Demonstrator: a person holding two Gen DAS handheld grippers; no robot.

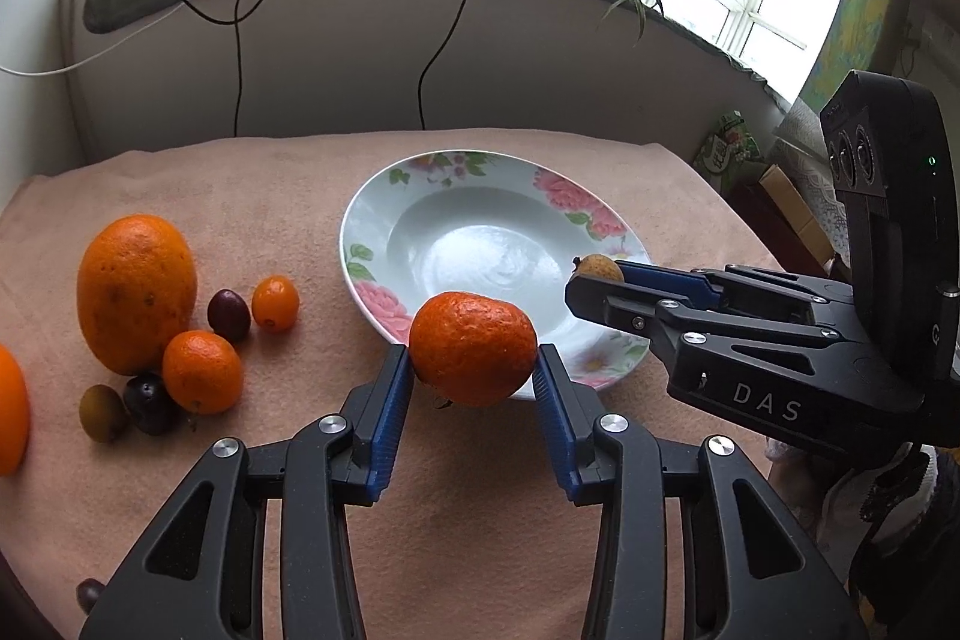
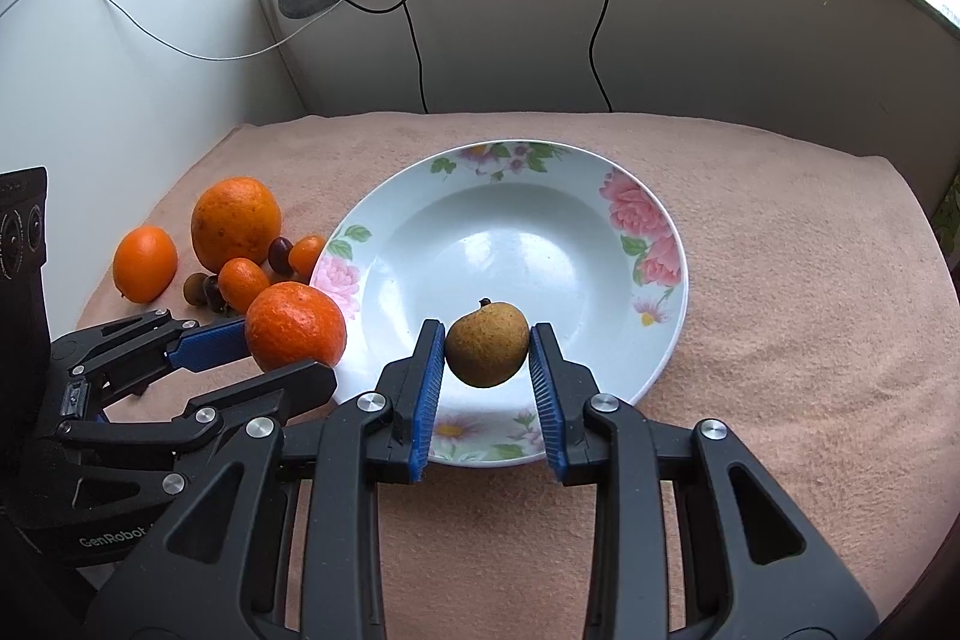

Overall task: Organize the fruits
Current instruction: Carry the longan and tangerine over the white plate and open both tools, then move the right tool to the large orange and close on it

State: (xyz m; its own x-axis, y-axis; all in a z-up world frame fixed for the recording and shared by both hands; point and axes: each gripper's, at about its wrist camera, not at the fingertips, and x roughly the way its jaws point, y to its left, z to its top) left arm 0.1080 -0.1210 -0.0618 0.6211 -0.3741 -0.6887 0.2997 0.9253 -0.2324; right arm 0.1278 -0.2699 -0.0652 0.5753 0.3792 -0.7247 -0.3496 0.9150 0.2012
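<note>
While both hand-held grippers reach forward side by side toward a white floral-rimmed ceramic plate [image 2: 654, 280] on a peach towel-like cloth [image 2: 780, 316], the left gripper [image 1: 474, 370] clenches a bumpy orange mandarin [image 1: 473, 347] between its blue pads, at the plate's near-left rim. The right gripper [image 2: 487, 358] grips a small brownish-yellow pear-shaped fruit [image 2: 487, 343] over the plate's near side. Left of the plate lie a large orange [image 2: 236, 222], smaller oranges and dark round fruits.
</note>
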